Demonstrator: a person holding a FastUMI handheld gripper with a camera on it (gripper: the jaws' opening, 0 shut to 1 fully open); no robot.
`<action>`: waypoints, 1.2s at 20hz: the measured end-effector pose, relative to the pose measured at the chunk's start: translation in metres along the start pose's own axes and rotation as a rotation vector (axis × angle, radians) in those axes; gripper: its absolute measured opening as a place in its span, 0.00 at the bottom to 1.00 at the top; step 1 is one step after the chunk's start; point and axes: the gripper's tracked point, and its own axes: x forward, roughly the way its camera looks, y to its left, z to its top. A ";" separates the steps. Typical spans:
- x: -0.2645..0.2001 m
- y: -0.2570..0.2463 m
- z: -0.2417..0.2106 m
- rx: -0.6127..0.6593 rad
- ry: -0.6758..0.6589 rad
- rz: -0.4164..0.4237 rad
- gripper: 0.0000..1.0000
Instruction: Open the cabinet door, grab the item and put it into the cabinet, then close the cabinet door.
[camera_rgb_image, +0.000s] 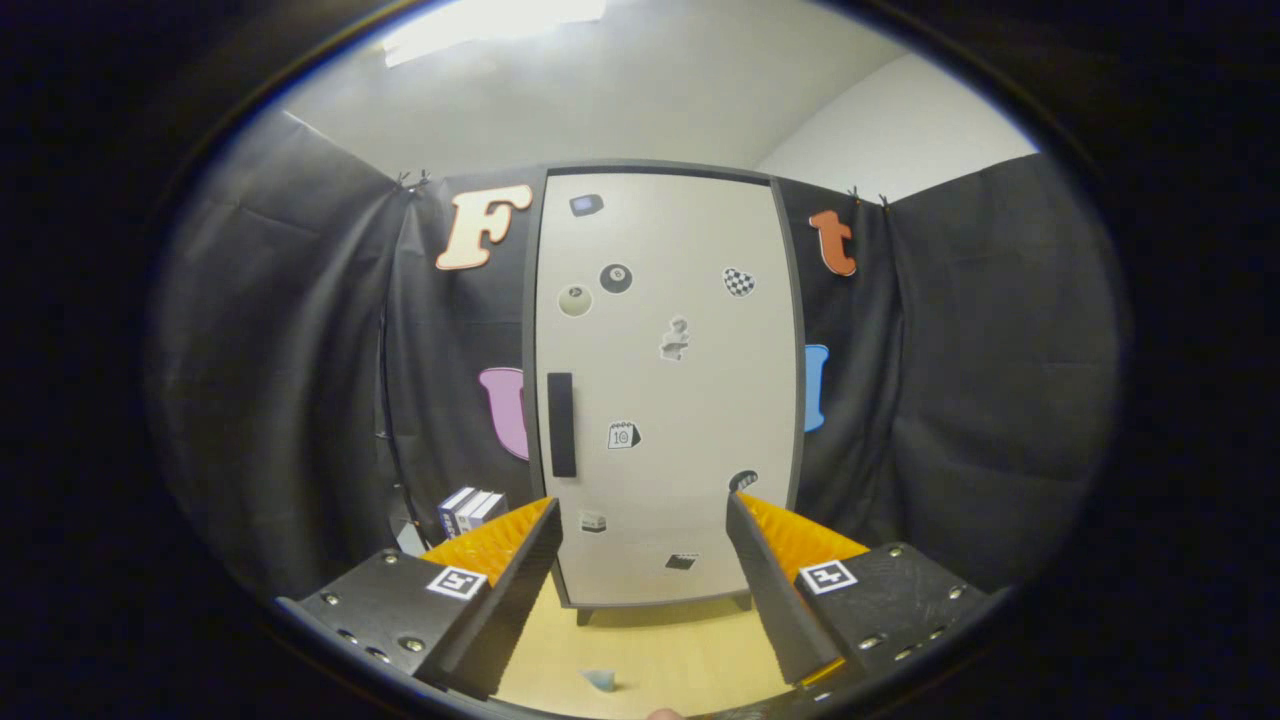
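**newbie_42:** So where's this at? Anything done yet?

**boothrat:** Nope, looks like square one to me. From the gripper view, the cabinet (665, 385) stands at the far side of the desk (660, 650), and its door (690, 400) is flat shut. The dark handle (561, 424) sits on the door's left edge, untouched. The gripper (640, 525) hangs well back from it, fingers spread wide with nothing between them.

**newbie_42:** And the thing that goes inside?

**boothrat:** My guess is the box (470, 509) left of the cabinet, just beyond the left finger (500, 590). There's also a small pale blue bit (600, 679) on the near desk between the fingers, too small to tell what it is.

**newbie_42:** So everything's left?

**boothrat:** Yeah: open door, grab item, stow it, close door.
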 end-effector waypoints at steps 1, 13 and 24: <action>0.001 -0.001 0.000 -0.001 0.002 0.000 0.98; 0.080 0.049 -0.008 0.002 0.017 0.099 0.98; 0.191 0.107 -0.016 0.012 0.022 0.162 0.98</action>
